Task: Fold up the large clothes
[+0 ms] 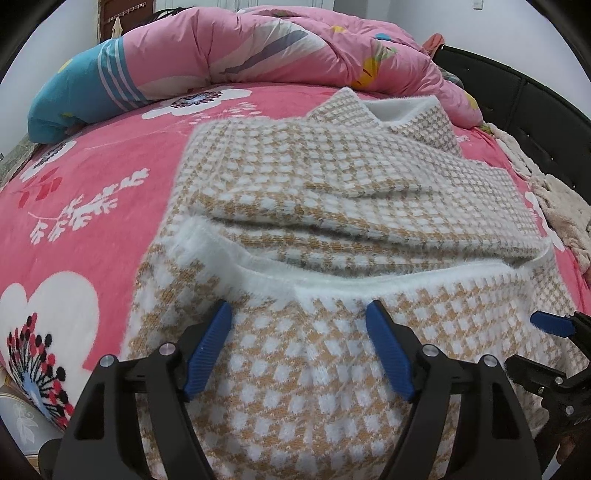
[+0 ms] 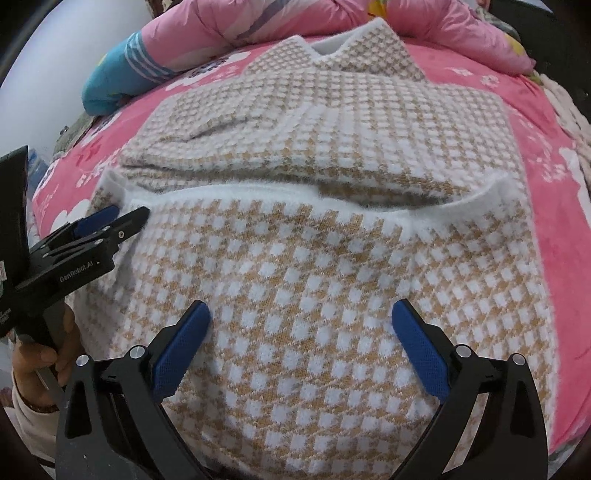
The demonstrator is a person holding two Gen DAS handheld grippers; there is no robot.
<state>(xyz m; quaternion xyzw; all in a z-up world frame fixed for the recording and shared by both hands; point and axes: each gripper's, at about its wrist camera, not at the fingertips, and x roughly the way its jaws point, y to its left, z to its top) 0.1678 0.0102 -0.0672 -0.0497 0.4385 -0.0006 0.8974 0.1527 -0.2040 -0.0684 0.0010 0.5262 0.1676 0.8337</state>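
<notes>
Right wrist | sweater [image 2: 303,258]: tan-white check, hem folded up | bed [image 2: 554,229]

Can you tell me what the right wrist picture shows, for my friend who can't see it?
A fuzzy tan-and-white checked sweater lies partly folded on a pink flowered bed sheet. The right gripper hovers open just above it, blue fingers spread wide. At the left edge, a hand holds the left gripper, and a pink quilt is bunched behind.

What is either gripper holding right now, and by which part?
Nothing is held. The left gripper and the right gripper both stand open over the folded checked sweater, no fabric pinched.
</notes>
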